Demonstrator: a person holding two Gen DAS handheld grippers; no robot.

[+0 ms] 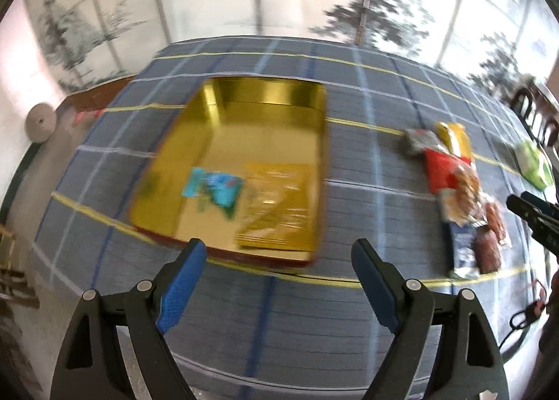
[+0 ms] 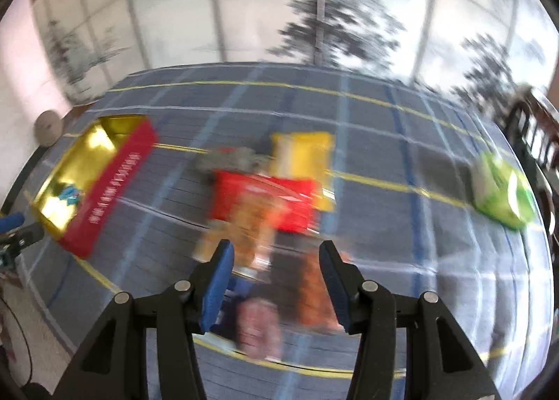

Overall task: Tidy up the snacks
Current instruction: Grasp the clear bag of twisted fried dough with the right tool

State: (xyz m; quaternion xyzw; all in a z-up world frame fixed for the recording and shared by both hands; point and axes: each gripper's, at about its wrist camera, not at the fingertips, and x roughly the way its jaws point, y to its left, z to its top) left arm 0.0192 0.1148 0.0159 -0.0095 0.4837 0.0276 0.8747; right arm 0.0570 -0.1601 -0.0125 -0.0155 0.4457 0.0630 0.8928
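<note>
Left wrist view: both tongs (image 1: 276,260) (image 2: 276,260) gape empty; snack pile (image 1: 454,183) beside gold tin (image 1: 265,92).

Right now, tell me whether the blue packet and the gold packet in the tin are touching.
Touching. The left wrist view shows the blue packet overlapping the gold packet's left edge on the tin floor, though motion blur softens the edges.

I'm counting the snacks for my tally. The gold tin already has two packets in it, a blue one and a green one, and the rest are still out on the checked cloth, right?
Almost. The gold tin does hold two packets, but beside the blue packet lies a yellow packet, not a green one. The left wrist view shows this. The green packet still lies out on the checked cloth, apart from the others.
</note>
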